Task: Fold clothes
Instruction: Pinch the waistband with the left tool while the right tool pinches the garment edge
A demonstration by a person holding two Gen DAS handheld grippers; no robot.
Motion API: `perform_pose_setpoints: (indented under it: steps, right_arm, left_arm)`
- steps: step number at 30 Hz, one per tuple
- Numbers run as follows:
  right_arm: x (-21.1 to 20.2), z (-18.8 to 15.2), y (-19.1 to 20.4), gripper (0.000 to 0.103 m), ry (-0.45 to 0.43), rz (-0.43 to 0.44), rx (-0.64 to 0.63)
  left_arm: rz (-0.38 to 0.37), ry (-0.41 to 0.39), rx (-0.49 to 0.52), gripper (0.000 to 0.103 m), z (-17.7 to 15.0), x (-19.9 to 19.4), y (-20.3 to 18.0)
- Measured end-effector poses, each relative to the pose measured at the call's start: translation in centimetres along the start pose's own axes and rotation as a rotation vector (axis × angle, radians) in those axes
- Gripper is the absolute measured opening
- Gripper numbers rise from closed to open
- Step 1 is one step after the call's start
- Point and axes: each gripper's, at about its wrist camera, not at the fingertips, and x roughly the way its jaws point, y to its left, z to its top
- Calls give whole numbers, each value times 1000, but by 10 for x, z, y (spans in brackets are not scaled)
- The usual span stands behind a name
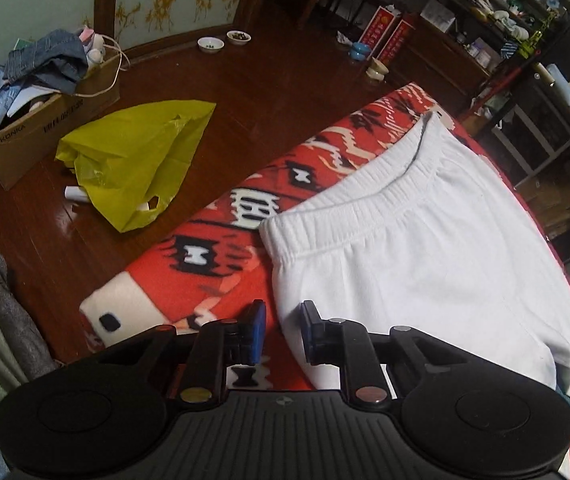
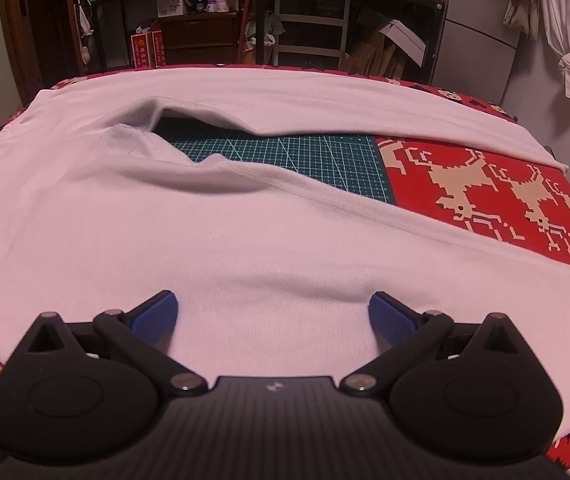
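A: Start close in. How do the tools stand?

B: The right tool (image 2: 273, 312) has its blue pads spread wide, nothing between them, low over the near leg of the white trousers (image 2: 165, 240). The left tool (image 1: 281, 330) is released too, pads apart with only a narrow gap, hovering at the trousers' side edge, just below the waistband (image 1: 365, 200). Neither grasps cloth.

A: And the trousers themselves?

B: Spread flat on the counter, over the red patterned blanket (image 2: 485, 184). The legs part in a V, showing a green cutting mat (image 2: 285, 152) between them.

A: Why are the tools placed so?

B: I judge one at the waist side and one on a leg suits lifting one half across the other. Whether the garment was just laid out or just opened again, I cannot tell.

A: Farther off?

B: A yellow bag (image 1: 137, 160) and a cardboard box (image 1: 45, 120) on the floor, shelves behind.
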Motion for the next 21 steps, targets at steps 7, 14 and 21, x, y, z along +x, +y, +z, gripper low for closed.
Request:
perform_pose_setpoints:
  steps: [7, 14, 21]
  right_arm:
    - [0, 0, 0, 103, -1, -4, 5]
    - [-17, 12, -32, 84, -15, -58, 108]
    - [-41, 26, -79, 72, -34, -129, 249]
  left_arm:
    - [39, -32, 81, 19, -4, 5, -18]
    - [80, -55, 133, 10, -7, 7, -22]
    - [77, -53, 135, 11, -7, 7, -23]
